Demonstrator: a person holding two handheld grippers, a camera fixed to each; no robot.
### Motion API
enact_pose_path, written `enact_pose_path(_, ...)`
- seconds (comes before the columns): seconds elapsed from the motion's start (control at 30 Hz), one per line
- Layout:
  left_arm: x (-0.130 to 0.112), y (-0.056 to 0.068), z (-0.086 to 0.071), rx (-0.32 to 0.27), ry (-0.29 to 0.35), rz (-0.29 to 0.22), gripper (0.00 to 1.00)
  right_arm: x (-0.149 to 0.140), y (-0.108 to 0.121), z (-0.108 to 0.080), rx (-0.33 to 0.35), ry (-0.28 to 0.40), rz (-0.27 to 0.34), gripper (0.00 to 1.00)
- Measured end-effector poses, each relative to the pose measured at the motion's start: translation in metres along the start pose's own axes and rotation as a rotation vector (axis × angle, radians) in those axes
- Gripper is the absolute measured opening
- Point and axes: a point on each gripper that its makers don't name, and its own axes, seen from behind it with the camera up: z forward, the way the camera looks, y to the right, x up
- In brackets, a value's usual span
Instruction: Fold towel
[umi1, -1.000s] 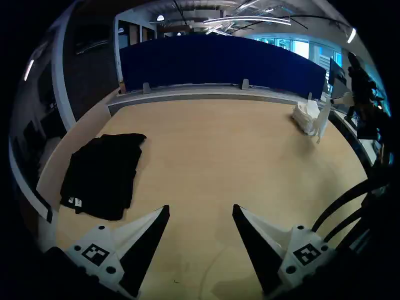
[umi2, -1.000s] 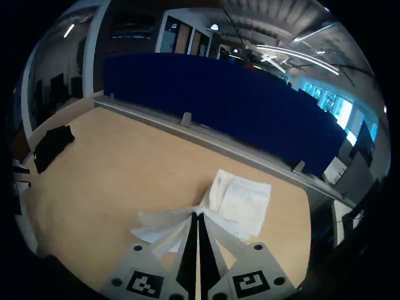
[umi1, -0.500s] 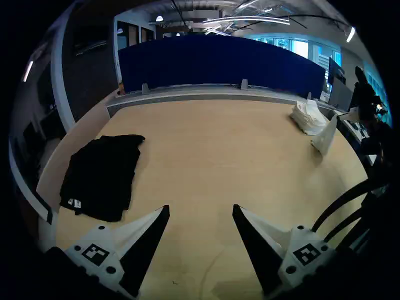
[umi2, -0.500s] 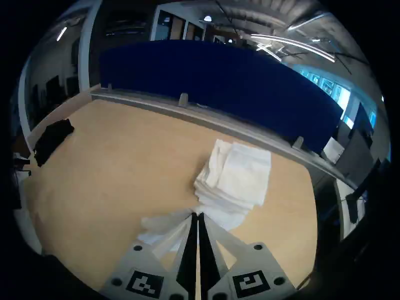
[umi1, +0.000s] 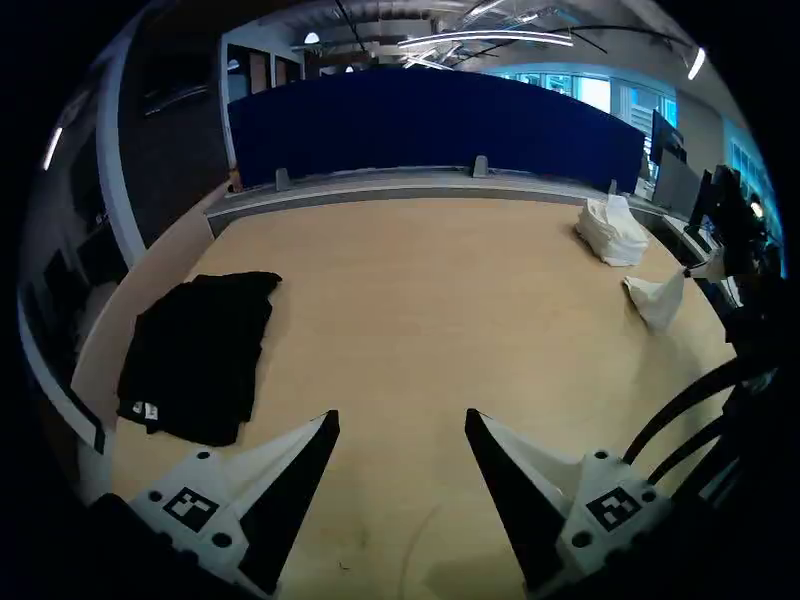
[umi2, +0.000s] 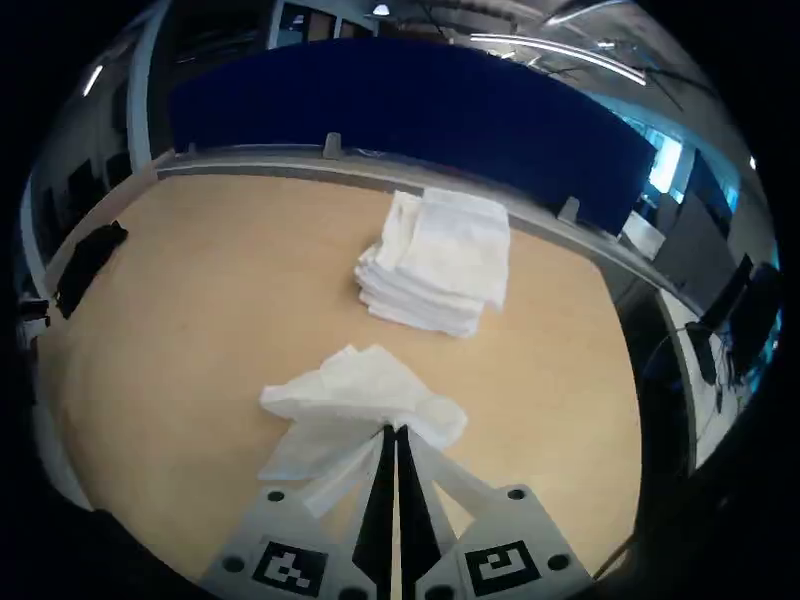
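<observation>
A loose white towel (umi2: 362, 400) hangs crumpled from my right gripper (umi2: 396, 432), whose fingers are shut on one edge of it; its lower part rests on the wooden table (umi2: 230, 300). Behind it lies a stack of folded white towels (umi2: 440, 258). In the left gripper view the same loose towel (umi1: 660, 296) dangles at the far right, with the folded stack (umi1: 612, 229) beyond it. My left gripper (umi1: 400, 440) stands open over bare table, nothing between its fingers.
A black folded cloth (umi1: 200, 350) lies on the table's left side, also small at the left edge (umi2: 85, 262) in the right gripper view. A blue partition (umi1: 430, 125) runs along the table's far edge. Black chair parts (umi1: 700, 410) stand at the right.
My right gripper has pulled the loose towel off the stack and toward the near side of the table, lowering it; the stack now sits farther away. The left gripper has barely moved.
</observation>
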Motion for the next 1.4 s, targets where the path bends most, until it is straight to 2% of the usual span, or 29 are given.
enact_pose_path(0.3, -0.001, 0.001, -0.002, 0.004, 0.000, 0.004, 0.94, -0.051, 0.013, 0.011, -0.063, -0.084, 0.089, 0.02)
enact_pose_path(0.47, -0.001, -0.001, -0.002, 0.008, 0.000, 0.003, 0.94, -0.069, 0.021, 0.017, -0.104, -0.123, 0.118, 0.03)
enact_pose_path(0.67, 0.000, 0.000, -0.003, 0.007, 0.002, 0.005, 0.94, -0.083, 0.029, 0.023, -0.151, -0.167, 0.117, 0.04)
enact_pose_path(0.9, 0.001, -0.001, -0.002, 0.007, 0.002, 0.006, 0.94, -0.100, 0.029, 0.028, -0.170, -0.209, 0.114, 0.12)
enact_pose_path(1.17, 0.002, -0.003, -0.001, 0.008, 0.003, 0.009, 0.94, -0.105, 0.033, 0.026, -0.188, -0.215, 0.116, 0.27)
enact_pose_path(1.4, 0.003, -0.003, -0.001, 0.007, 0.004, 0.009, 0.94, -0.110, 0.032, 0.019, -0.192, -0.216, 0.116, 0.32)
